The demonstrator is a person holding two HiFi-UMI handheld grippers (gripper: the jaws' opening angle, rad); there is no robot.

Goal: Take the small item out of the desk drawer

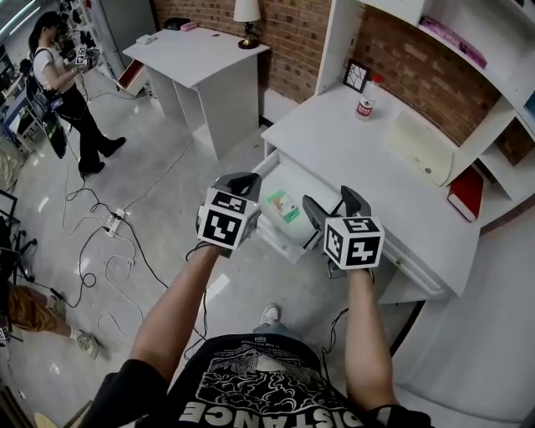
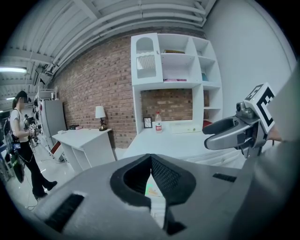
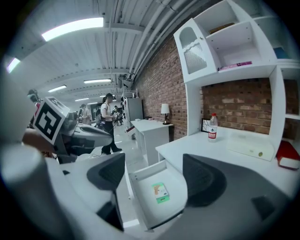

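Note:
The white desk drawer (image 1: 278,242) stands pulled out, and a small green-and-white packet (image 1: 282,206) lies flat on its floor. My right gripper (image 1: 333,206) hovers over the drawer's right side, open, with nothing between its jaws. In the right gripper view, the packet (image 3: 160,192) shows in the drawer (image 3: 146,172) below and between the wide jaws of the right gripper (image 3: 154,176). My left gripper (image 1: 241,181) hangs above the drawer's left edge. Its jaws meet at the tips, so the left gripper (image 2: 151,161) is shut and empty. A sliver of the packet (image 2: 151,188) shows beneath them.
On the desk top (image 1: 334,142) stand a bottle (image 1: 365,104), a small picture frame (image 1: 356,76) and a white case (image 1: 420,146). A red book (image 1: 465,192) sits on a shelf at right. A second desk (image 1: 201,58) with a lamp (image 1: 247,17), floor cables (image 1: 109,226) and a person (image 1: 63,84) are at left.

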